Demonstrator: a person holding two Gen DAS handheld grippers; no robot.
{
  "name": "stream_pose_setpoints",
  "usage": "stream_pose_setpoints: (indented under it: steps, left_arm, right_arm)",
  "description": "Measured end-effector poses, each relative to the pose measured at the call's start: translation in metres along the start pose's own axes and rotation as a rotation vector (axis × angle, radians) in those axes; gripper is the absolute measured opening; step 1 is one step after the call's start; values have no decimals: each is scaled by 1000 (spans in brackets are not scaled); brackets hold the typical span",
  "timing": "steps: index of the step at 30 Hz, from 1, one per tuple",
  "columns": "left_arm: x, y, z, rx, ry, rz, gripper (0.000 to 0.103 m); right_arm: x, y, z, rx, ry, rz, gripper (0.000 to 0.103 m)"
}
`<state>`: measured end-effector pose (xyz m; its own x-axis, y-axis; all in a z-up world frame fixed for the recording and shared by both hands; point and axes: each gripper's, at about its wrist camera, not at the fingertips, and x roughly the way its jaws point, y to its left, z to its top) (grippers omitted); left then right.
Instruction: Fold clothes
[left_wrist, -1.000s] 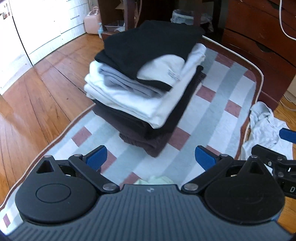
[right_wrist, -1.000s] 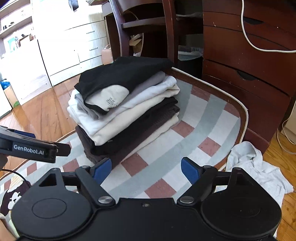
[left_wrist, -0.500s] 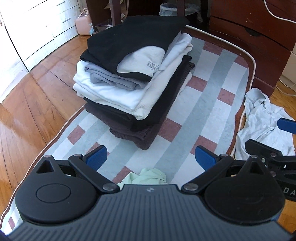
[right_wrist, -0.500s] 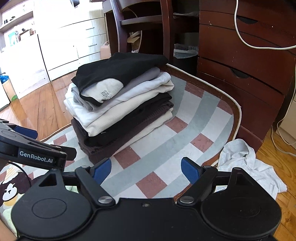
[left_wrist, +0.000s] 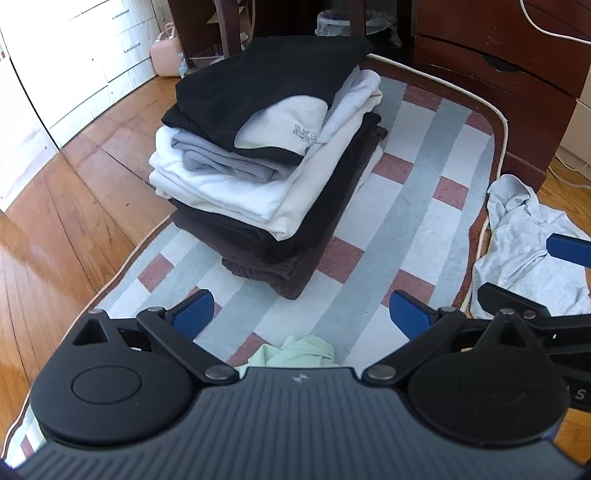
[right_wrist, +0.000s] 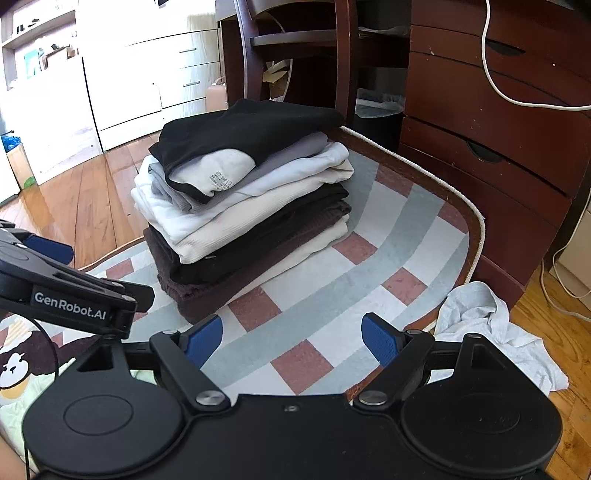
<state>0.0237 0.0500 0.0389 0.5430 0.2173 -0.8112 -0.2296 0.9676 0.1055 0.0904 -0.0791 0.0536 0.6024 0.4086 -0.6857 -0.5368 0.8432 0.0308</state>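
A stack of folded clothes (left_wrist: 273, 158) (right_wrist: 243, 195), black on top, then grey, white and dark brown, stands on the striped rug (left_wrist: 402, 206) (right_wrist: 332, 295). My left gripper (left_wrist: 301, 314) is open above the rug, in front of the stack, holding nothing. A pale green garment (left_wrist: 295, 352) lies just beneath it, mostly hidden by the gripper body. My right gripper (right_wrist: 291, 338) is open too, nothing between its blue pads. A crumpled light grey hoodie (left_wrist: 524, 243) (right_wrist: 491, 332) lies at the rug's right edge, half on the wooden floor.
Dark wooden drawers (right_wrist: 498, 122) with a white cable stand right behind the rug. A chair (right_wrist: 295, 40) and a bin (right_wrist: 376, 103) are behind the stack. White cabinets (left_wrist: 81, 55) line the left. Wooden floor (left_wrist: 62, 206) surrounds the rug. A cartoon-print cloth (right_wrist: 18, 365) lies at lower left.
Both grippers have drawn back from the stack and turned slightly, so the pile sits farther off. The green garment has come into view under the left gripper. Both stay open.
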Motion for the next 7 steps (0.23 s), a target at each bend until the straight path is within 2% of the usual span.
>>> stream_pose_setpoints:
  steps: [7]
  left_arm:
    - [-2, 3, -2, -3, -1, 3, 103]
  right_arm:
    - [-1, 3, -2, -3, -2, 6, 86]
